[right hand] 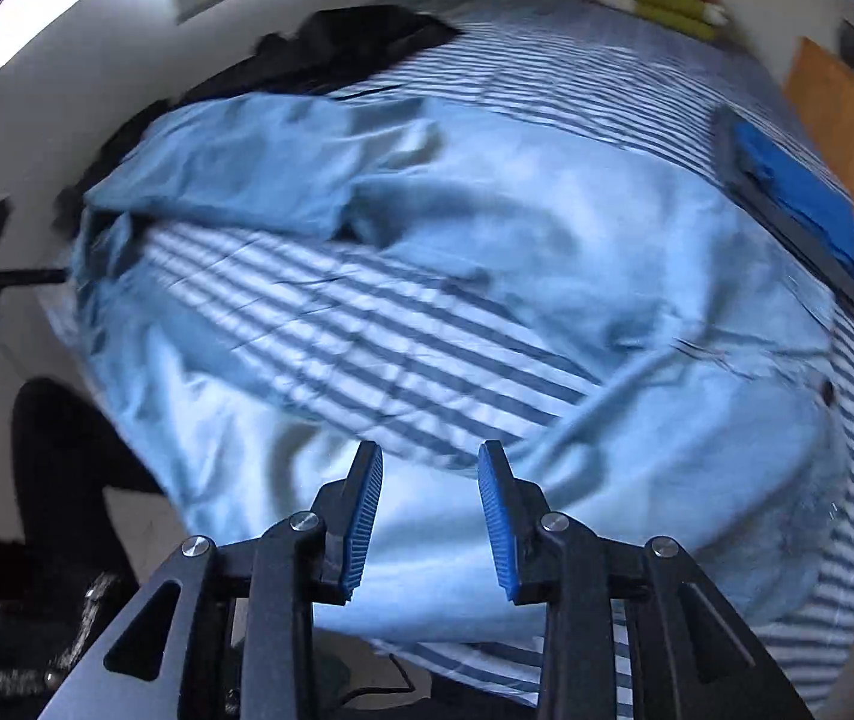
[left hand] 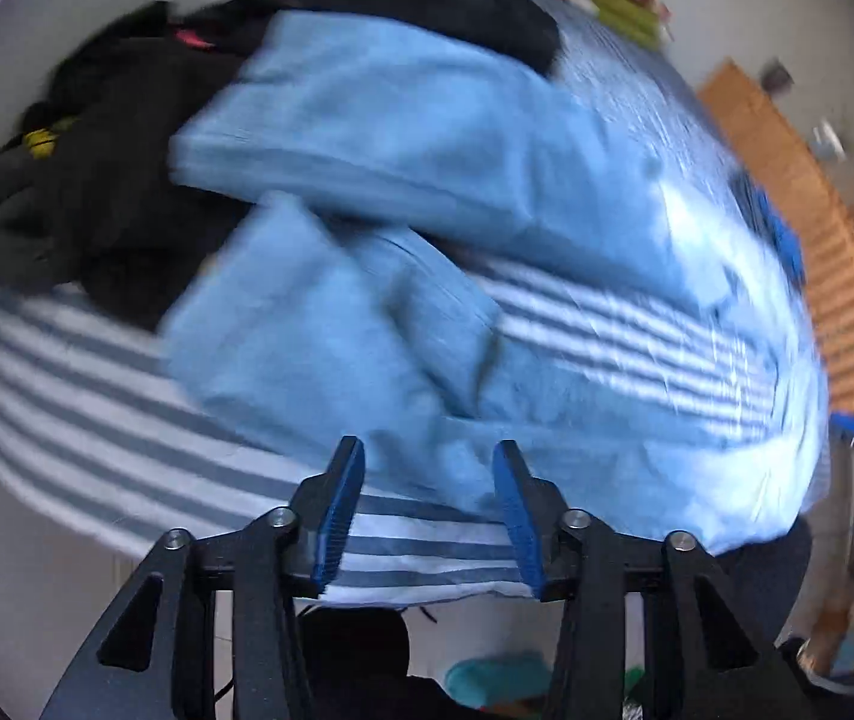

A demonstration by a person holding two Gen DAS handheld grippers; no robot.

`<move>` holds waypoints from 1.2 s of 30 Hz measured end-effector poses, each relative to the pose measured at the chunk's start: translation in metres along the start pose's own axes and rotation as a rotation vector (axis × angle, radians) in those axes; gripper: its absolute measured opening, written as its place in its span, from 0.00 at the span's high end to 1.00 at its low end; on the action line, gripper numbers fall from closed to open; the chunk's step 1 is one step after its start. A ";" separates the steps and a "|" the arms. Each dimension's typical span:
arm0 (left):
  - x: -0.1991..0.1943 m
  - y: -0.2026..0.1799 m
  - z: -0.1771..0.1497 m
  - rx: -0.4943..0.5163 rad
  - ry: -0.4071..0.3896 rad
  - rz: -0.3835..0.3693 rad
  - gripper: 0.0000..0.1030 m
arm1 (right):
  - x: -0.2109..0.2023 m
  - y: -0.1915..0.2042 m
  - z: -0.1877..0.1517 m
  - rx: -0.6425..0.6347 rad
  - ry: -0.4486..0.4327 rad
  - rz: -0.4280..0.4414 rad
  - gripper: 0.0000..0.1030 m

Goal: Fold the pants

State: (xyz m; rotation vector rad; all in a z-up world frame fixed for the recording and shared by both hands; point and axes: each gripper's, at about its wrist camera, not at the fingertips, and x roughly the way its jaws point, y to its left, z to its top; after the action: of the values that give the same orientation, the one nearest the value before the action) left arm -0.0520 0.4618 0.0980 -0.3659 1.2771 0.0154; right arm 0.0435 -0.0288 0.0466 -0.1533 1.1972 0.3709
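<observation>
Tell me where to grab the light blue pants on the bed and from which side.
Grip the pants at the near leg's edge, just ahead of the open right gripper, coming in low from the bed's near side. That edge hangs over the striped sheet, so a finger could probably slip under. The left gripper, also open, could take the same leg nearer its hem.

Daylit room, bright glare at upper left of right view, motion blur throughout, fisheye-curved edges, dark vignette
</observation>
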 end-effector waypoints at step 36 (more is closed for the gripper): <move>0.010 0.032 -0.005 -0.220 -0.039 0.049 0.97 | -0.036 -0.203 -0.130 0.867 -0.032 -0.148 0.63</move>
State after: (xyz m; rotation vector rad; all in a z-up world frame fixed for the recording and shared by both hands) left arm -0.0601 0.4890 0.0788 -0.5212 1.2485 0.2051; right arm -0.0090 -0.2648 0.0168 0.5111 1.2125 -0.2905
